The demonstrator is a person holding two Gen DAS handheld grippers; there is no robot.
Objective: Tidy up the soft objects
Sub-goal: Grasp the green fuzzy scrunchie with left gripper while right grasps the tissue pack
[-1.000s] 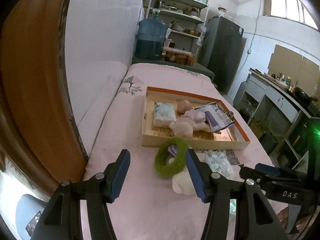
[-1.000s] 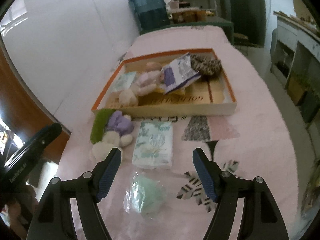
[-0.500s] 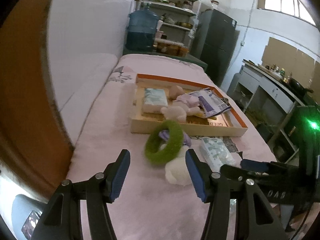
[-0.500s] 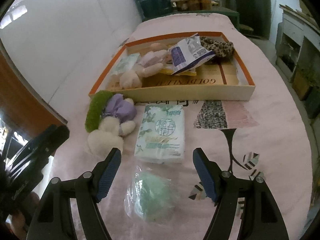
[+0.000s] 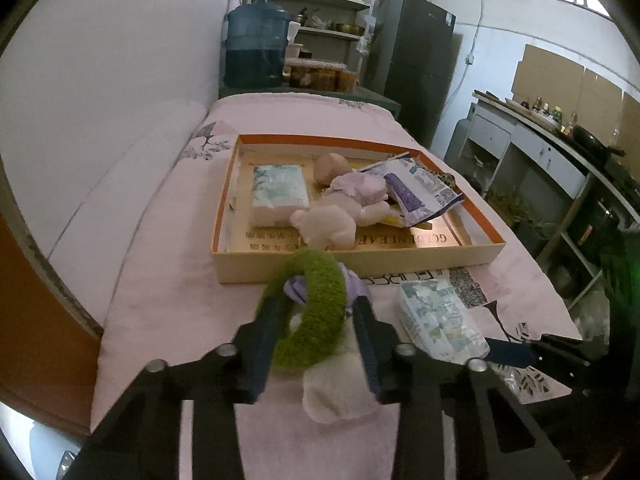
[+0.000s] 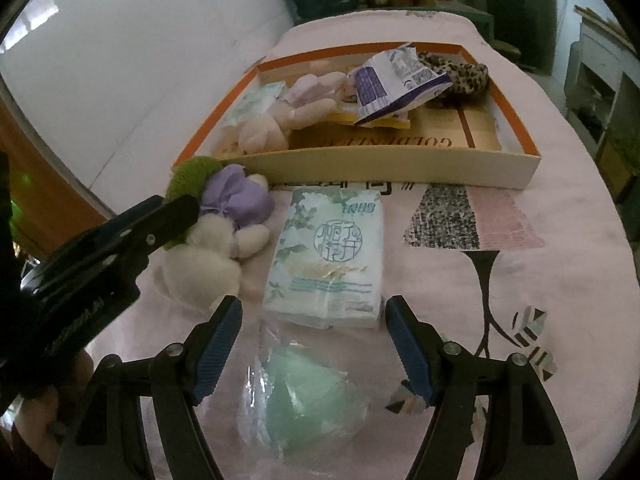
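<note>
A plush toy with a green ring, purple dress and white body lies on the pink cloth just in front of an orange-rimmed box. My left gripper has its jaws closed in on both sides of the green ring, touching it. A tissue pack lies to the toy's right. My right gripper is open, just behind the pack, above a bagged green sponge. The box holds another tissue pack, a plush doll and a purple-white pouch.
A white wall and an orange wooden frame run along the left. A water jug, shelves and a fridge stand behind the table. A leopard-print item lies in the box's far right corner. The table's right edge drops off.
My left gripper has moved forward onto the plush toy and its jaws have narrowed around the green ring. My right gripper has moved closer to the tissue pack and stays open.
</note>
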